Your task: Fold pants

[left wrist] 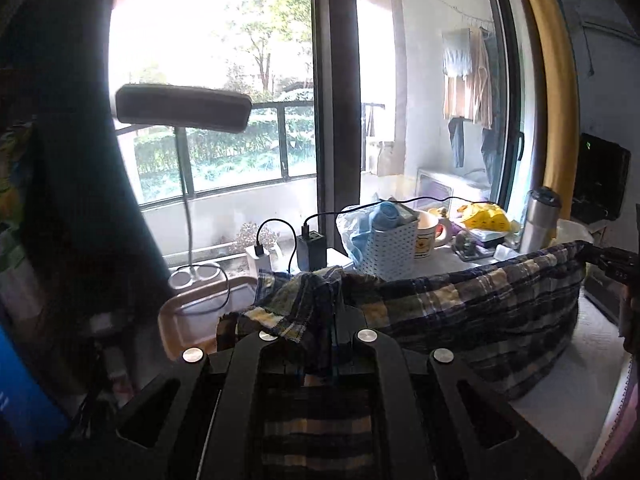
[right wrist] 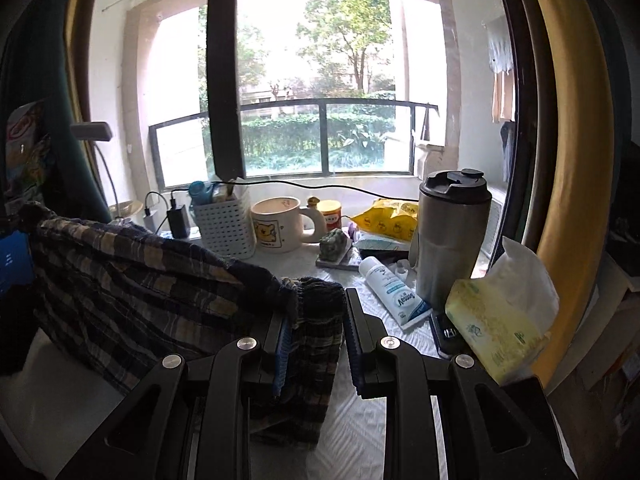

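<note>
The left tool (left wrist: 334, 320) is squeezed almost flat on one end of the plaid pants (left wrist: 480, 308). The cloth bunches up over its tips and hangs down between its black arms. The right tool (right wrist: 316, 316) pinches the other end of the pants (right wrist: 132, 280). A thick fold of cloth fills the narrow gap between its blue pads (right wrist: 282, 344).

The pants hang in the air between the two tools like a sagging rope. The low middle part droops down to the white tabletop (right wrist: 360, 432).

Behind the pants, on the tabletop, stand a white basket with holes (right wrist: 226, 224) and a cream mug with a yellow bear (right wrist: 276, 224). A tall metal cup with a black lid (right wrist: 452, 236) stands near the right tool. A white tube (right wrist: 394, 294) lies beside it, and a yellow pack of tissues (right wrist: 500, 320) sits at the right. A lamp (left wrist: 184, 110) on a thin stem stands at the left, by the big window (right wrist: 328, 80).
</note>
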`<state>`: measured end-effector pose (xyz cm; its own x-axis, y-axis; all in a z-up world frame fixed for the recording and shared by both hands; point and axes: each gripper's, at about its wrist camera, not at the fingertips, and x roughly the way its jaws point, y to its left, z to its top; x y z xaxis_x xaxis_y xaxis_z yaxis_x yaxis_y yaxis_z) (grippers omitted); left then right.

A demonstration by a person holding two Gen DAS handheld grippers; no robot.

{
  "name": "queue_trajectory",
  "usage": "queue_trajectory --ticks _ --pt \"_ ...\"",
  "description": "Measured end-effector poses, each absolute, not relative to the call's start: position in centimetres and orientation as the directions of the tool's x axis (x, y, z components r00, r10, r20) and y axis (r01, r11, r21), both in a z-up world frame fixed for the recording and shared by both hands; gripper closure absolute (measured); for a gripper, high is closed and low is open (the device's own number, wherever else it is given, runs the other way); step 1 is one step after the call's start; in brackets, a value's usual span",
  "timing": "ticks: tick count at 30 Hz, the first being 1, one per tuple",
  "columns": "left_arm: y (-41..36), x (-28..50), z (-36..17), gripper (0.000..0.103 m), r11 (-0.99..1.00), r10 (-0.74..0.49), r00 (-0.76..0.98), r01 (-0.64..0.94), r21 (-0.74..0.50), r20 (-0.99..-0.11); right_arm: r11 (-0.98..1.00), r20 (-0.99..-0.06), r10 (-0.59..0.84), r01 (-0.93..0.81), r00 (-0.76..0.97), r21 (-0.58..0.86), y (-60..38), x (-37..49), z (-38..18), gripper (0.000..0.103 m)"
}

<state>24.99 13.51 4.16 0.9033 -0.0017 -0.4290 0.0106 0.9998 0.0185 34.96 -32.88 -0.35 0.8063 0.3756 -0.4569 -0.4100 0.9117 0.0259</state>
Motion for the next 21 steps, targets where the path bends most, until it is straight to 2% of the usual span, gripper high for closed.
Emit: queue_trajectory --ticks 10,17,20,21 --pt "15.9 33.6 0.5 0.095 1.0 -0.009 0.844 0.004 -0.01 -0.536 0.917 -0.543 0.325 -0.397 0.774 -0.017 -29.9 42.3 -2.8 0.078" --pt "16.7 38.2 -2.0 0.088 1.0 0.013 0.807 -0.018 -0.003 -0.591 0.916 -0.606 0.304 -0.401 0.735 -0.027 -28.4 46.3 -5.0 0.078" --pt "17.0 39.5 -2.7 0.065 0.999 0.046 0.795 -0.05 0.01 -0.604 0.92 -0.63 0.288 -0.391 0.721 -0.027 -28.0 47.9 -5.9 0.078" --pt "17.2 39.6 -2.7 0.046 0.998 0.059 0.8 -0.064 0.013 -0.598 0.923 -0.64 0.281 -0.384 0.716 -0.024 -28.0 48.3 -6.3 0.078"
